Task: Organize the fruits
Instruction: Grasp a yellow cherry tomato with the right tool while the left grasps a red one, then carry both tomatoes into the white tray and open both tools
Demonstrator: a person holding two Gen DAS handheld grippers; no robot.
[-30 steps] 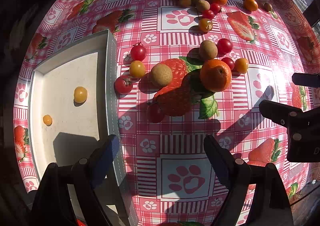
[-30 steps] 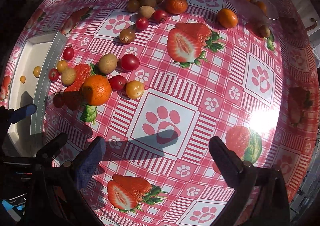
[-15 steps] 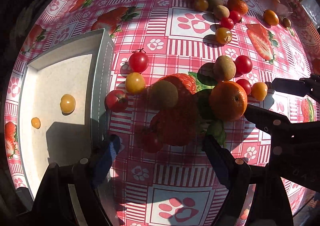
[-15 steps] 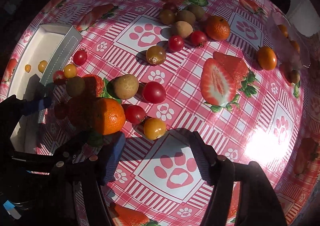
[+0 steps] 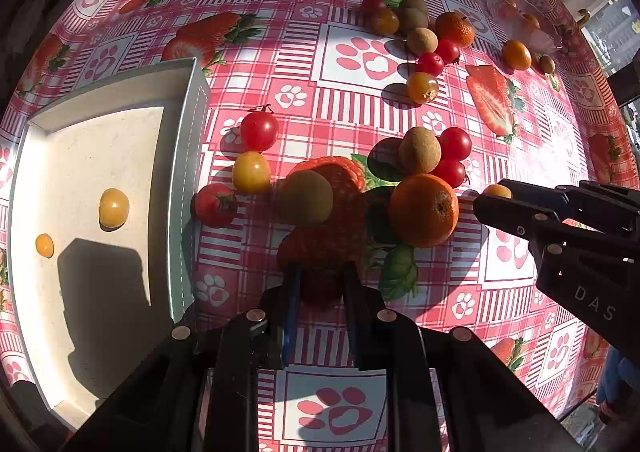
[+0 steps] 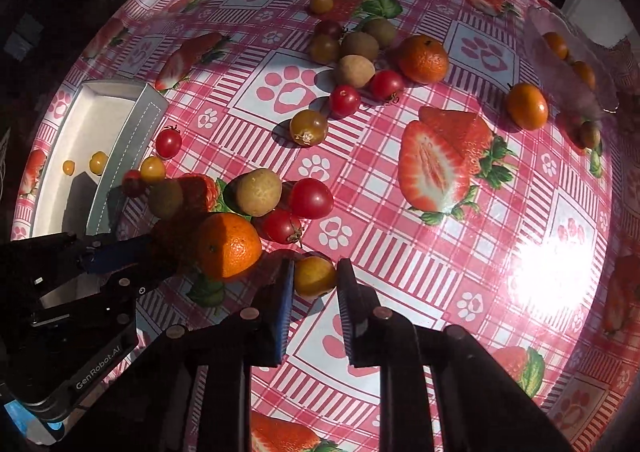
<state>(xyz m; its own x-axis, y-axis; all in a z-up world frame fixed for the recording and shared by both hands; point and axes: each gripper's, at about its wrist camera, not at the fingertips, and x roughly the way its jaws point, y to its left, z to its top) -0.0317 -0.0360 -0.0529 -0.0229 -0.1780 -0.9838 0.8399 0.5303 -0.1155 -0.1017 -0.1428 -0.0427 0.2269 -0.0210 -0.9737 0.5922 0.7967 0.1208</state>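
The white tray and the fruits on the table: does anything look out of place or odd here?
Nothing is damaged or spilled. What stands out is that the white tray holds only two small yellow tomatoes, while most fruits lie loose on the tablecloth, like the mandarin. One yellowish tomato shows a pale rough spot.

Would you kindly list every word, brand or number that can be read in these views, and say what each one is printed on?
"GenRobot.AI": white lettering on the black body of the left gripper, seen in the right wrist view.
"DAS": white letters on the black body of the right gripper, seen in the left wrist view; the word runs out of frame.
The tablecloth carries only pictures: paw prints and strawberries, no text.
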